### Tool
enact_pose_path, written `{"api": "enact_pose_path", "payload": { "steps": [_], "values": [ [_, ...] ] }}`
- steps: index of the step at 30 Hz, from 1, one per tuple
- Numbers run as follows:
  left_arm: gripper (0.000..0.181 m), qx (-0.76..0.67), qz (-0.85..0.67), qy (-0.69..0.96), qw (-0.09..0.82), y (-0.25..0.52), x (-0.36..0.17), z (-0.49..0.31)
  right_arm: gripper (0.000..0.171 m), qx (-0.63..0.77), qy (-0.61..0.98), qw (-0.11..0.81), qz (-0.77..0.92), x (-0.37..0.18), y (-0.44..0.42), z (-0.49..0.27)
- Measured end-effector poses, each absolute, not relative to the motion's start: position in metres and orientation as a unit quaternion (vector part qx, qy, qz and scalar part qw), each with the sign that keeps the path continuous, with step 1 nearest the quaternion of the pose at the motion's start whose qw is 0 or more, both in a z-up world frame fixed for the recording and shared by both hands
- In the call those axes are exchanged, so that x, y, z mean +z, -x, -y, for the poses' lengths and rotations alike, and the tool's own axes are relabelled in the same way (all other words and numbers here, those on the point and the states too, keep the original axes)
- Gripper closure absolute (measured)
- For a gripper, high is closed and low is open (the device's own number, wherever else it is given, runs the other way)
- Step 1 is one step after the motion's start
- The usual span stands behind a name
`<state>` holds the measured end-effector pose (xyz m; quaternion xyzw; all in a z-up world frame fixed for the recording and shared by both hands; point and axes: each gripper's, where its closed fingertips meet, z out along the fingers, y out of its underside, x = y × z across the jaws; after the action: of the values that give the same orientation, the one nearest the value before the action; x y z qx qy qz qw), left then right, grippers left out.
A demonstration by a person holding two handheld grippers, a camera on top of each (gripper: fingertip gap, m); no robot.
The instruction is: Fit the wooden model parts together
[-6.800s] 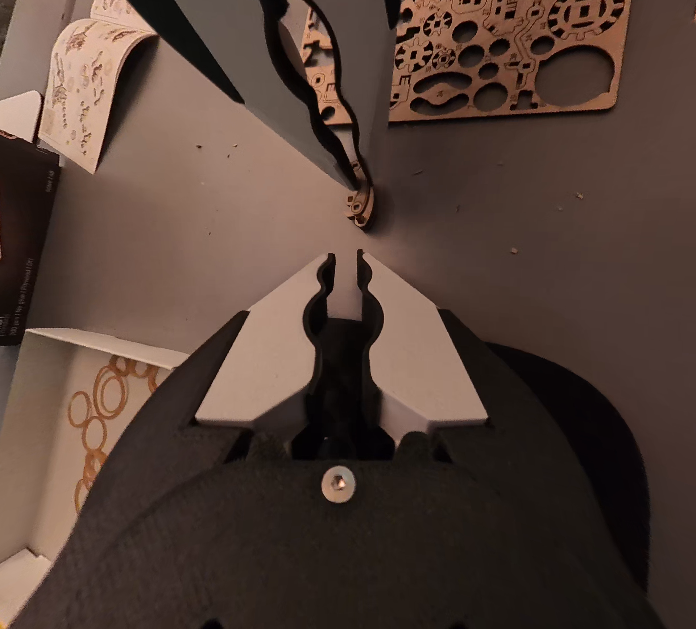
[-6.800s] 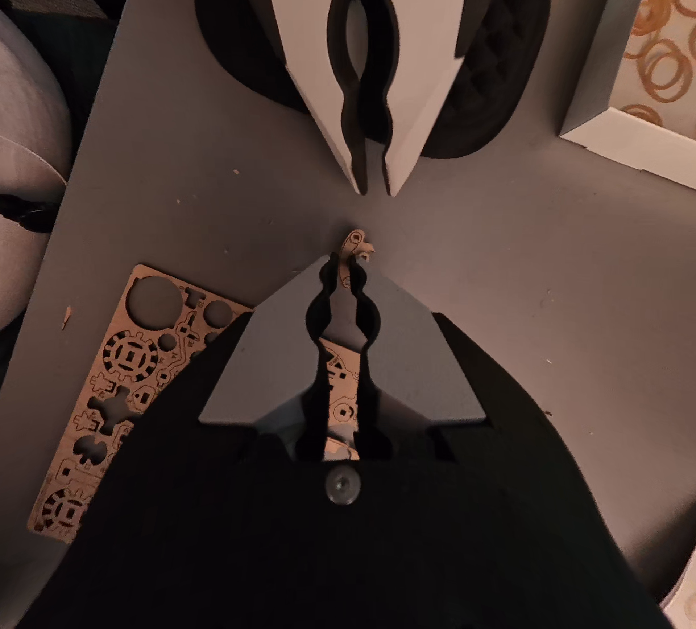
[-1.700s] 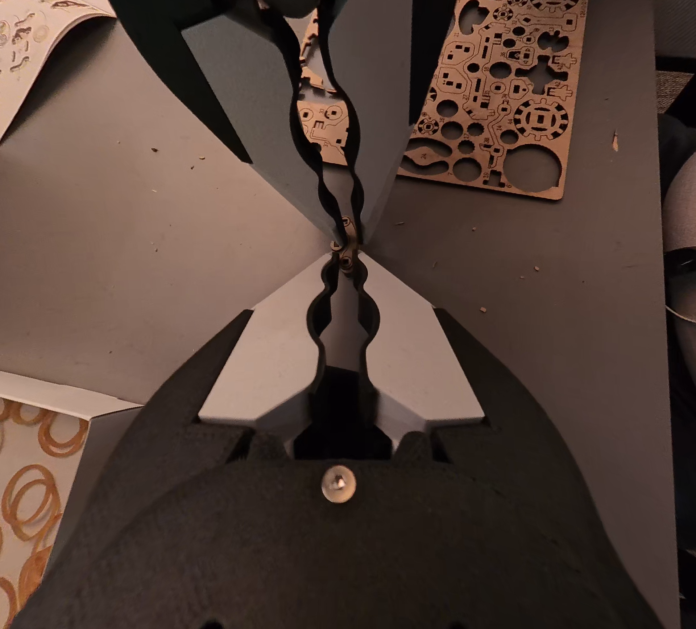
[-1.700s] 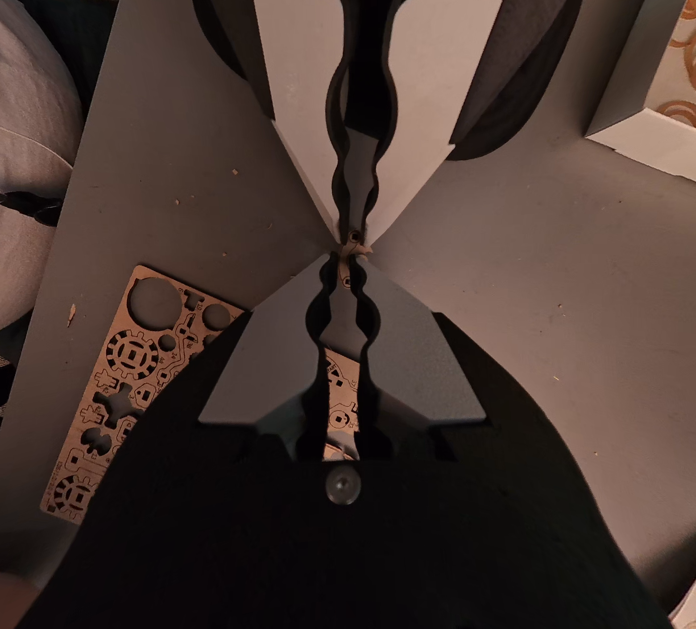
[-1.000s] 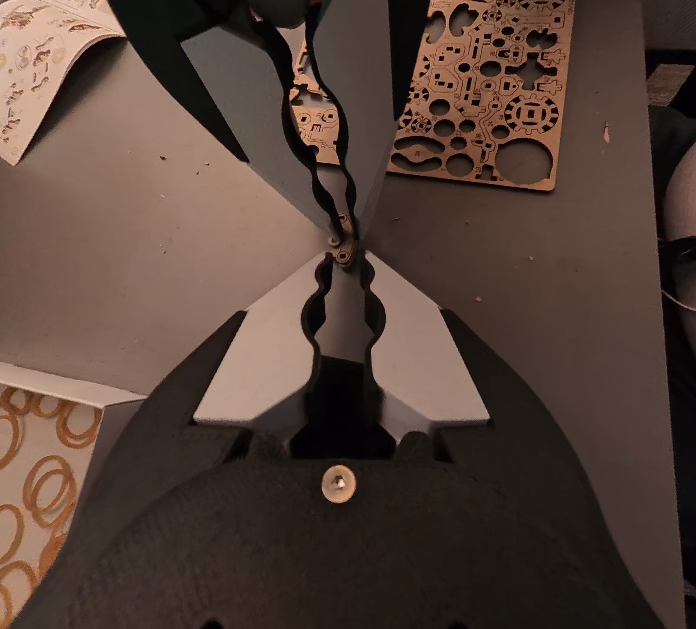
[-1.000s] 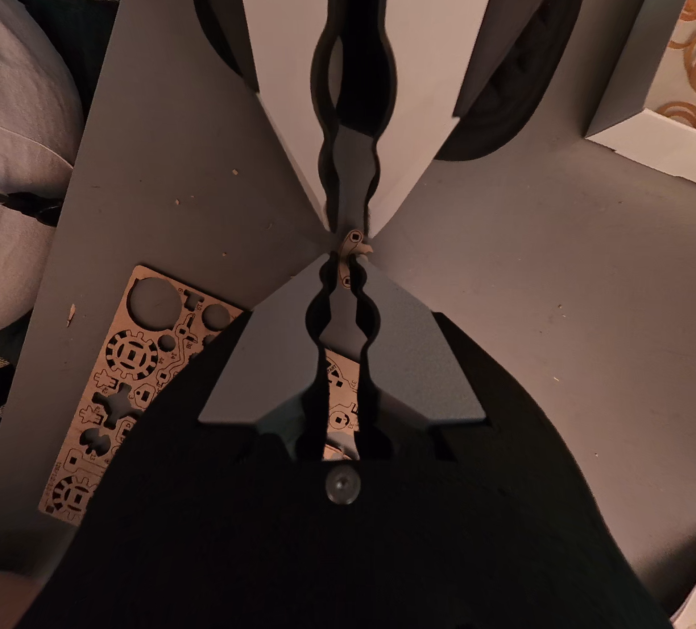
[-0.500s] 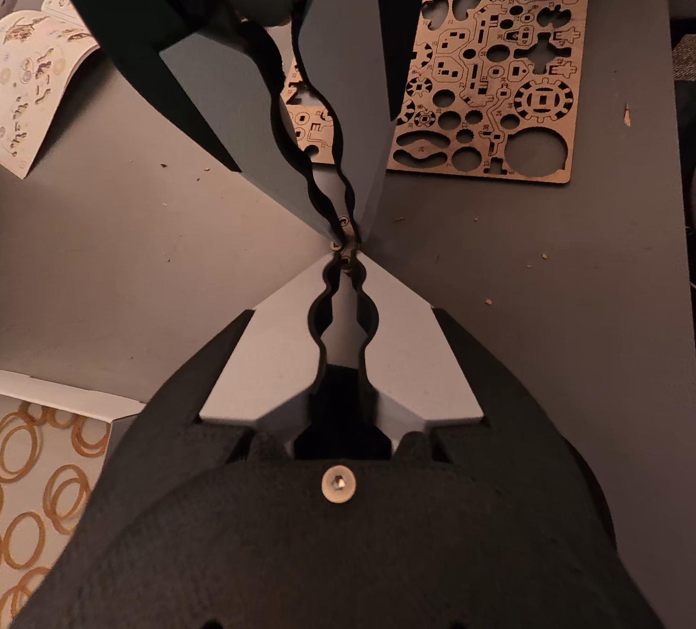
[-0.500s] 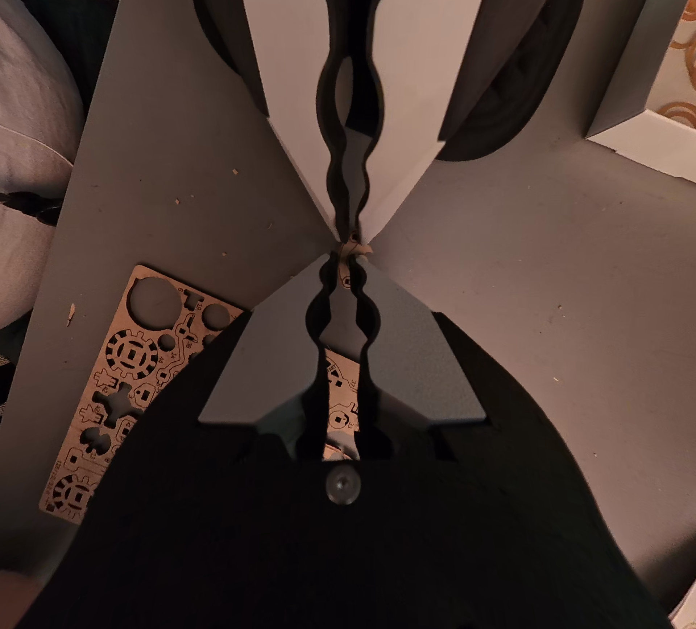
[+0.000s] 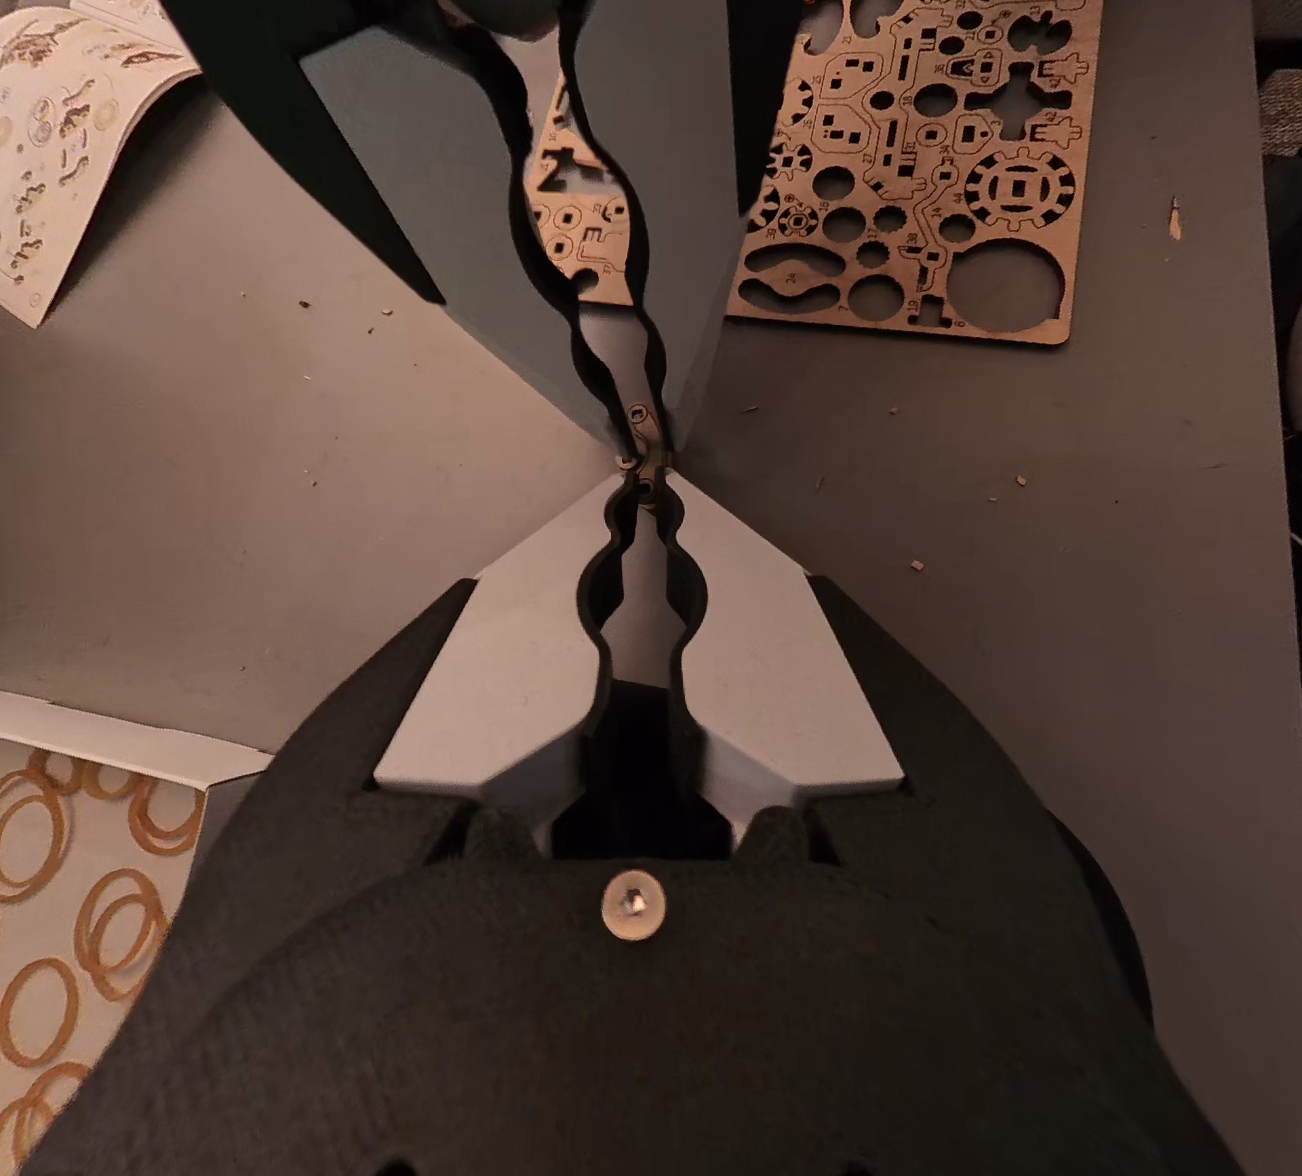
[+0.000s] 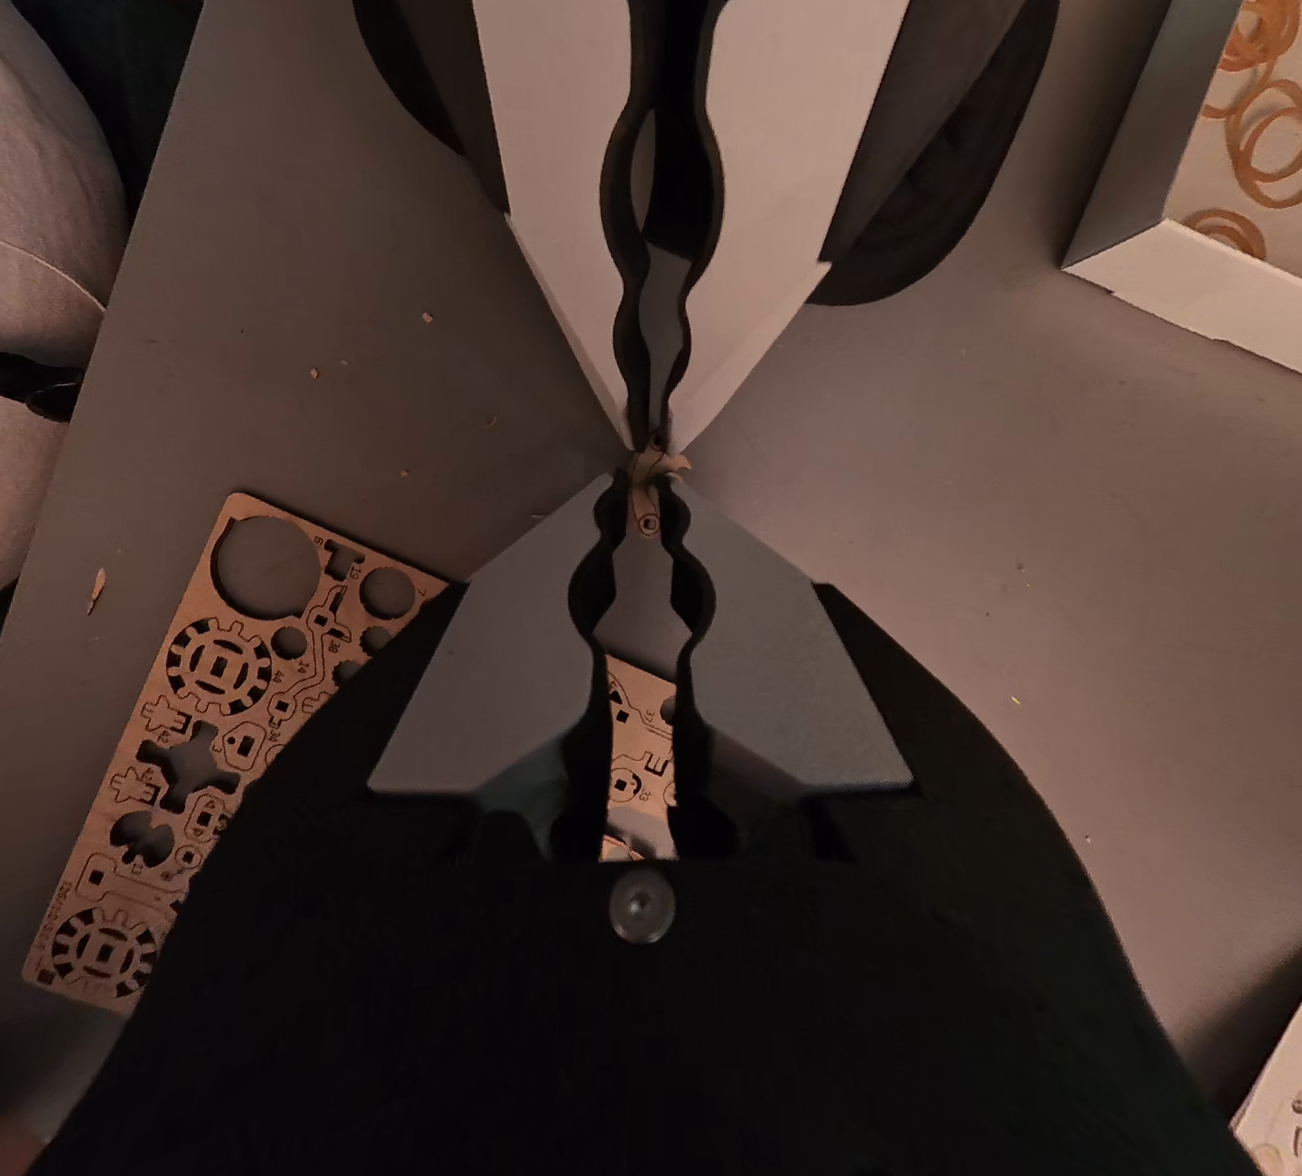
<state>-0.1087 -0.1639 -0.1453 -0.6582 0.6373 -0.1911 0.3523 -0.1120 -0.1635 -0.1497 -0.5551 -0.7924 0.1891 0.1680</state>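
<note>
Centrally, two small flat wooden model parts (image 9: 642,460) are meeting above the matte grey table (image 9: 211,437), each being pinched at a gripper's tips. Opposing it tip to tip, the left gripper (image 9: 642,488) is clenching one part while the right gripper (image 10: 645,494) is clenching the other; wavy black pads are lining their grey wedge-shaped fingers. Nearby, a laser-cut plywood sheet (image 9: 951,156) is lying flat, wood crumbs (image 9: 916,566) scattered about.
</note>
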Motion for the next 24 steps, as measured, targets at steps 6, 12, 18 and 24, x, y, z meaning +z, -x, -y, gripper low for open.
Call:
{"api": "enact_pose_path", "payload": {
  "steps": [6,12,18,24],
  "values": [
    [0.178,-0.192,-0.639,0.657,0.352,0.108,-0.145,0.165,0.157,0.206,0.548,0.199,0.786,-0.137,0.097,0.156],
    [0.178,-0.191,-0.639,0.656,0.353,0.108,-0.145,0.165,0.162,0.248,0.505,0.24,0.791,-0.134,0.094,0.158],
    [0.178,-0.19,-0.642,0.653,0.354,0.108,-0.145,0.165,0.162,0.27,0.502,0.223,0.791,-0.145,0.097,0.161],
    [0.178,-0.191,-0.641,0.654,0.353,0.108,-0.145,0.165,0.16,0.273,0.494,0.231,0.793,-0.145,0.102,0.162]
  ]
}}
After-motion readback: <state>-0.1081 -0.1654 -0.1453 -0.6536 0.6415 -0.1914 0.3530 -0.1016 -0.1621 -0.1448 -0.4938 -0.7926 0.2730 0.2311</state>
